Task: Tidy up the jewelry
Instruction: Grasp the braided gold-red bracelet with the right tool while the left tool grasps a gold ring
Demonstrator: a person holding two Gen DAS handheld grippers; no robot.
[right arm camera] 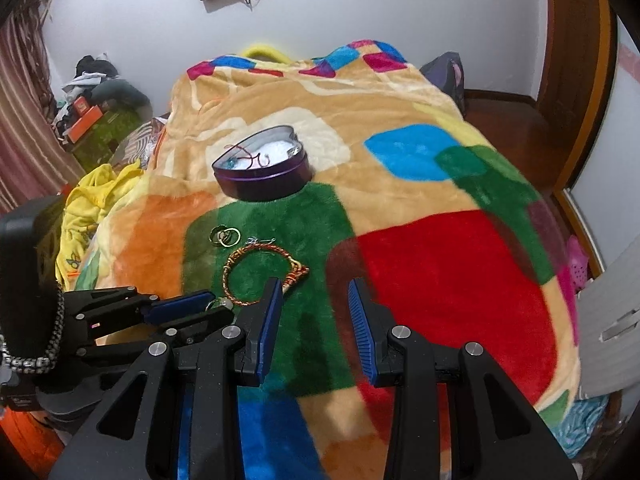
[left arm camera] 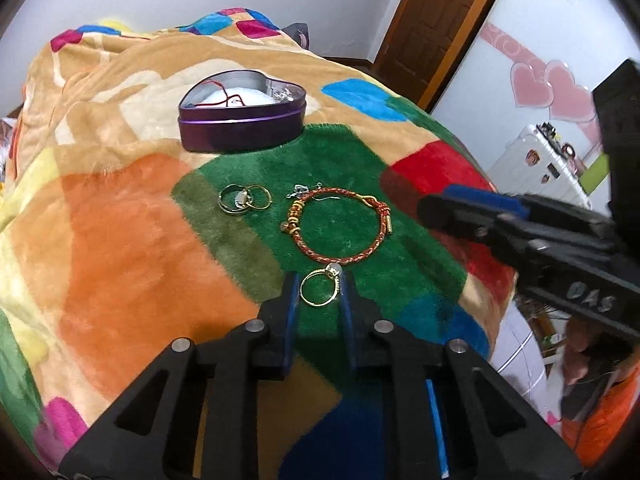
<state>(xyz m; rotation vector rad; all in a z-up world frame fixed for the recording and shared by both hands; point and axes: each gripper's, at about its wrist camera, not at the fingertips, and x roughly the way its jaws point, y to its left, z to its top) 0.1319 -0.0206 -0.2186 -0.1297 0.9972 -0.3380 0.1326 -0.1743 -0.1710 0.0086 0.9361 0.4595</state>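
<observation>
Covering the bed is a plush blanket in blocks of orange, green, red, blue and tan, and the jewelry is lying on its green patch. Toward the far side, a purple heart-shaped tin is sitting open, holding a white lining with a red cord and a small silver piece on it. Nearer, a cluster of gold hoops is resting to the left of a red-and-gold braided bracelet, with a silver hook earring touching the bracelet's far edge.

Low on the green patch, the left tool is bracketing a gold ring with a pale stone; its blue pads are standing on either side of the band, the right pad touching it, the left pad just beside it, so it is spread rather than pinching. The ring is lying flat, its stone touching the bracelet's near edge.

To the right, the right tool is hovering over the blanket with its fingers spread wide and gripping nothing.
</observation>
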